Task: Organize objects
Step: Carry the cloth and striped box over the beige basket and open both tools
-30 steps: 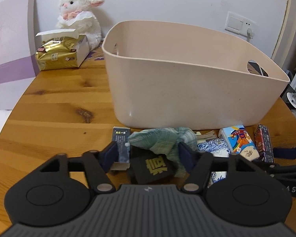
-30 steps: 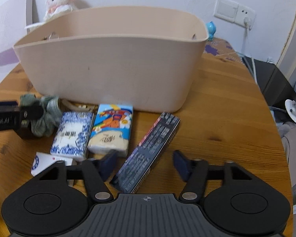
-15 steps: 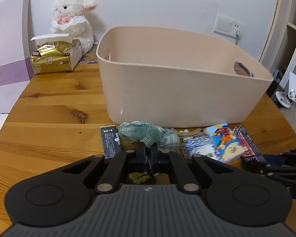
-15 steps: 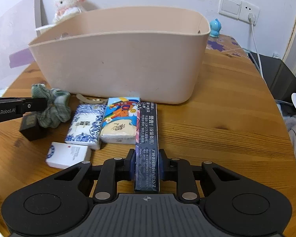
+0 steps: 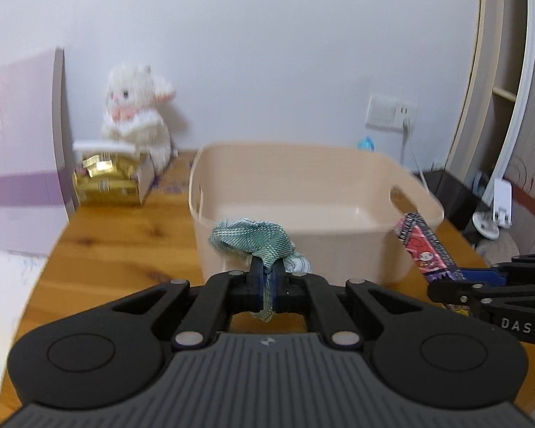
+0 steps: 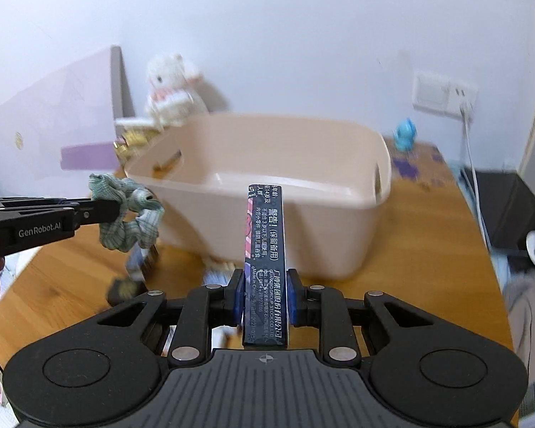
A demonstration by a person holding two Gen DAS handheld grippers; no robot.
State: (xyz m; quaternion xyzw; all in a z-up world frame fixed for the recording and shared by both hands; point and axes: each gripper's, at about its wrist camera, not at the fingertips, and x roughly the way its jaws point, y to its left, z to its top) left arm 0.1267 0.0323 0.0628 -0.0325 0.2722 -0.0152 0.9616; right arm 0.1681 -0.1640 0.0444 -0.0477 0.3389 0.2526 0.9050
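Observation:
My left gripper (image 5: 267, 285) is shut on a green checked scrunchie (image 5: 256, 240) and holds it in the air just in front of the beige plastic bin (image 5: 303, 235). The scrunchie also shows in the right wrist view (image 6: 128, 219), held left of the bin (image 6: 267, 192). My right gripper (image 6: 264, 292) is shut on a long dark flat box (image 6: 265, 267) and holds it raised, pointing at the bin's near wall. The box also shows at the right of the left wrist view (image 5: 428, 249). The bin's inside looks bare.
The round wooden table (image 5: 117, 249) carries a white plush lamb (image 5: 135, 121) and a gold tissue box (image 5: 107, 178) at the back left. Blurred small packets (image 6: 139, 267) lie on the table in front of the bin. A small blue figure (image 6: 404, 139) stands at the back right.
Both grippers have lifted off the table with their loads, the left with the scrunchie and the right with the dark box, and now look down over the bin's rim.

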